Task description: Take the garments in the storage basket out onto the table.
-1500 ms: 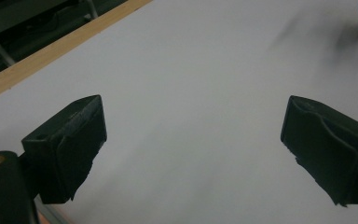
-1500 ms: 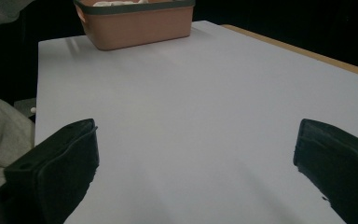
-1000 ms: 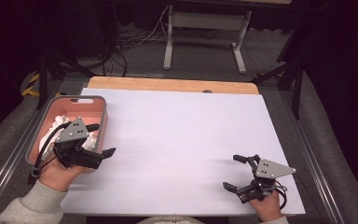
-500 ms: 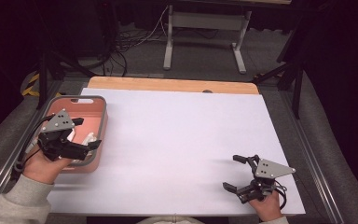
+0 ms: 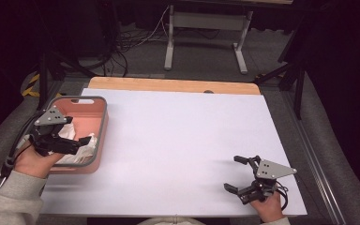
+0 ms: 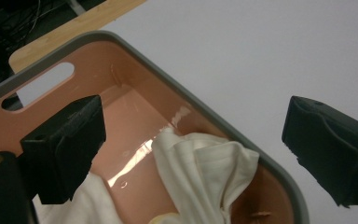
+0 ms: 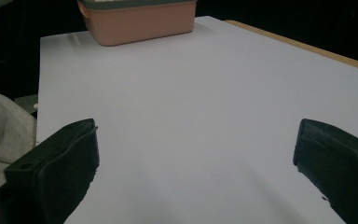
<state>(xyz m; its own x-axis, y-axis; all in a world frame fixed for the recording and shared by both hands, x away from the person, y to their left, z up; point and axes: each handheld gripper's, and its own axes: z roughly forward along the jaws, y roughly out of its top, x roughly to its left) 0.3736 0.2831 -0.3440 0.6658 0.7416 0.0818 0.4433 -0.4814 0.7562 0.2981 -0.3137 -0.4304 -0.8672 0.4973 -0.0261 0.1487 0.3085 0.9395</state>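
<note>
A pink basket (image 5: 102, 123) with a grey rim stands at the left edge of the white table. White cloths (image 5: 88, 144) lie crumpled inside it. My left gripper (image 5: 77, 131) hovers open over the basket, with nothing between its jaws. In the left gripper view my left gripper (image 6: 196, 140) spans a folded white cloth (image 6: 205, 172) and the basket's rim (image 6: 168, 79). My right gripper (image 5: 232, 173) stands open low over the table's front right, empty. The right gripper view has my right gripper (image 7: 196, 158) facing the basket (image 7: 140, 21) across bare table.
The white sheet (image 5: 183, 140) covers most of the table, with a wooden strip (image 5: 168, 85) along its far edge. Beyond that strip are table legs and cables on a dark floor. A grey sleeve (image 7: 0, 130) shows at the left of the right gripper view.
My left gripper has drawn back to the left, from the basket's right rim to over its inside. The right gripper has stayed put.
</note>
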